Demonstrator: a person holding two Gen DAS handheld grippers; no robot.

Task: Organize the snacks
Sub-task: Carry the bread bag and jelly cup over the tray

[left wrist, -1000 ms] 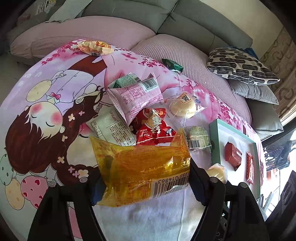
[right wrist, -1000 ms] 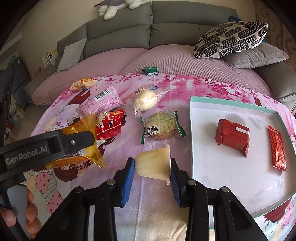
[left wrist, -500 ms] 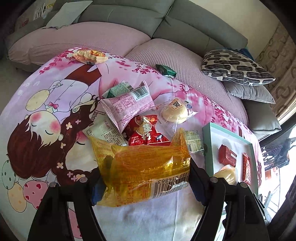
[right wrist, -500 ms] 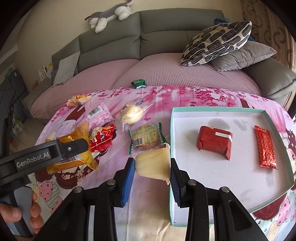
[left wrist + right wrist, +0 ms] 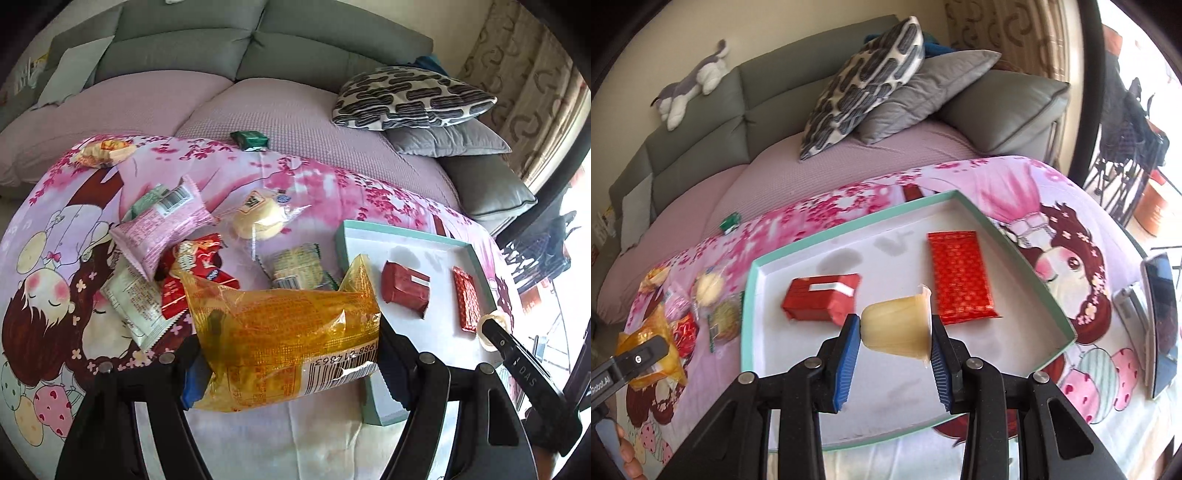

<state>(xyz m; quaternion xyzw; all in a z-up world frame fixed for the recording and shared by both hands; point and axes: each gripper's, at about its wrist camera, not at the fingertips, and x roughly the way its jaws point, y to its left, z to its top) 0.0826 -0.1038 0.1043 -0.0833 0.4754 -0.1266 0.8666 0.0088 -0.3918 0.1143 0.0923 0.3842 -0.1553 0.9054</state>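
We have the jelly cup (image 5: 899, 326) lying on its side between the pads of the right gripper (image 5: 895, 332), jaws closed on its base and lid, and it hangs over the middle of the tray (image 5: 748, 295). We judge it is held that way so it can be lowered straight onto the bare white floor between the two things already in there.

In the tray lie a red box (image 5: 822, 301) at 10 o'clock from the cup and a red foil bar (image 5: 960, 273) at 1 o'clock, apart from each other, both flat (so the tray seems to be where sorted snacks go).

The left gripper (image 5: 286, 343) is clamped on a yellow bag (image 5: 284, 328), gripped across its width and held up near the tray's left rim, probably next in line.

Outward, the unsorted pile sits on the printed cloth (image 5: 55, 229) at 9 o'clock from the tray: a pink pack (image 5: 159, 225), a red pack (image 5: 195, 269), a round bun (image 5: 258, 219) and a green-edged cake (image 5: 295, 266). A phone (image 5: 1160, 325) lies at 3 o'clock.
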